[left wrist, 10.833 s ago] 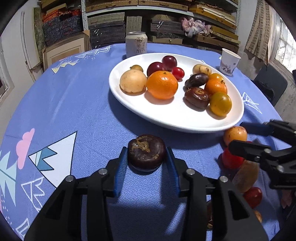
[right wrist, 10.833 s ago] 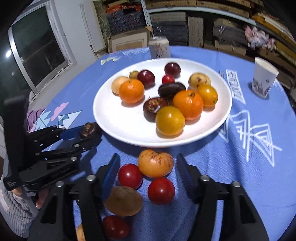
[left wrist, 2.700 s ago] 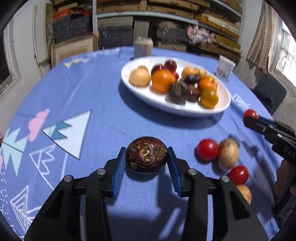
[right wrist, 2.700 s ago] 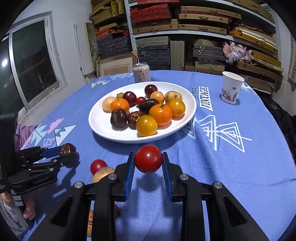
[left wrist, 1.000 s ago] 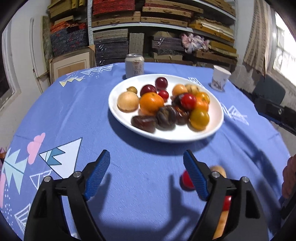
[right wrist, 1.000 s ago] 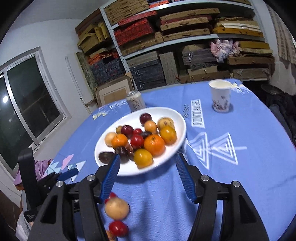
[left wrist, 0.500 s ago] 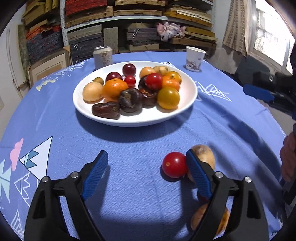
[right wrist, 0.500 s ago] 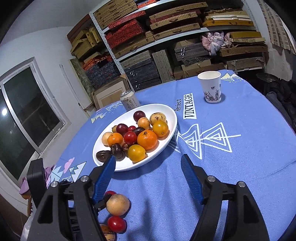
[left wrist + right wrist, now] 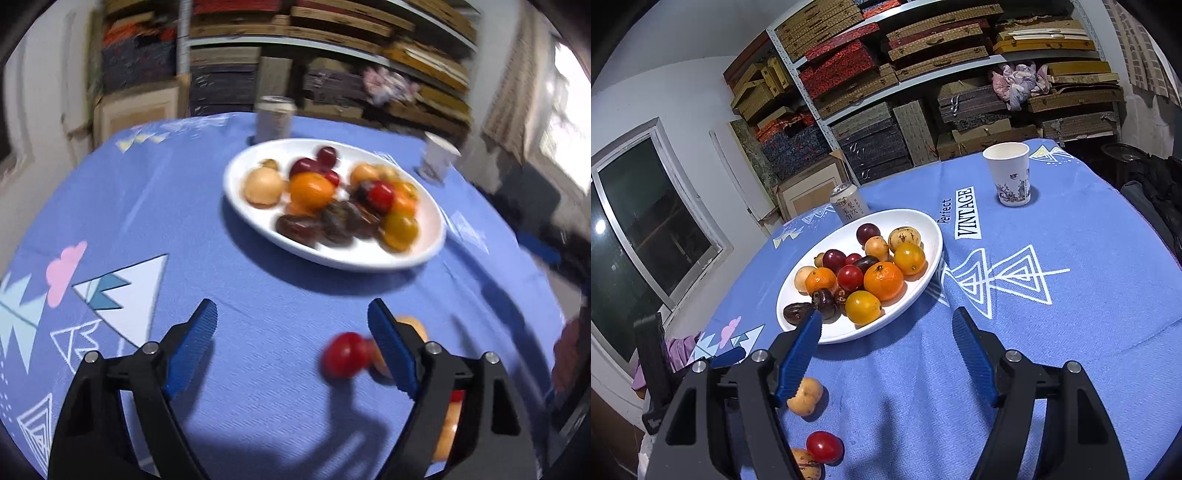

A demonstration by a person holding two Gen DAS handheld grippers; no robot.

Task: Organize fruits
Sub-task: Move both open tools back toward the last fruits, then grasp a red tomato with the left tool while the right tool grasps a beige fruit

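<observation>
Blue patterned tablecloth (image 9: 1071, 332) is seen over a round table, with shelves of boxes behind. One white oval plate (image 9: 923, 225) is piled with roughly a dozen fruits; its long axis runs from near-left to far-right in the right wrist view. One can (image 9: 848, 204) and one paper cup (image 9: 1012, 173) are stood past it. Loose fruits are left off the plate: one red tomato (image 9: 345, 354) and a yellow fruit (image 9: 413, 326) beside it, more partly hidden. Left gripper (image 9: 295, 338) is closing, nothing pinched, tomato just inside its right finger. Right gripper (image 9: 886, 349) is spread, empty, over bare cloth near the plate's edge.
</observation>
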